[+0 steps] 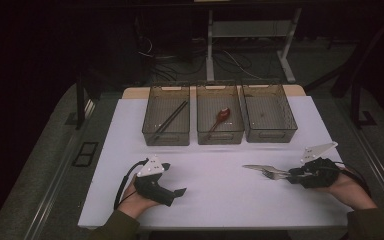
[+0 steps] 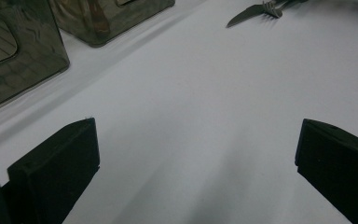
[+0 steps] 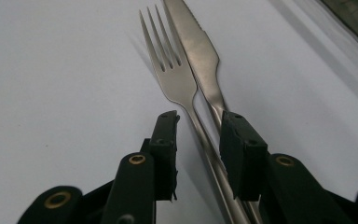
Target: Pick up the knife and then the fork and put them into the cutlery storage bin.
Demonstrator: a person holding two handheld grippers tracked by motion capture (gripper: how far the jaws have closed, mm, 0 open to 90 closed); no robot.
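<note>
My left gripper (image 1: 179, 192) rests low on the white bench (image 1: 215, 195), near the front edge on the left side. Its jaws are spread wide with nothing but bare bench between them, as the left gripper view shows.

Beyond it, at the far side of the bench, three clear bins stand in a row. The left bin (image 1: 166, 134) holds a pair of dark chopsticks (image 1: 170, 120) lying slantwise. The middle bin (image 1: 220, 136) holds a red spoon (image 1: 220, 118). The right bin (image 1: 270, 132) stands just beside the middle one; I cannot tell what, if anything, lies in it beyond a small dark speck.

Further right, a fork (image 3: 170, 70) and a knife (image 3: 199, 51) lie side by side on the bench, close together, their tips pointing toward the left of the bench in the high view. In the right gripper view their two handles run back between my jaws, the fork on the left, the knife on the right.

My right gripper (image 3: 198, 128) sits at the handle end of the fork and knife, on the right side of the bench. Its jaws are partly spread around the two handles. The right pad is close against the knife handle, while a clear gap shows between the left pad and the fork handle, so the jaws are not pinching them.
</note>
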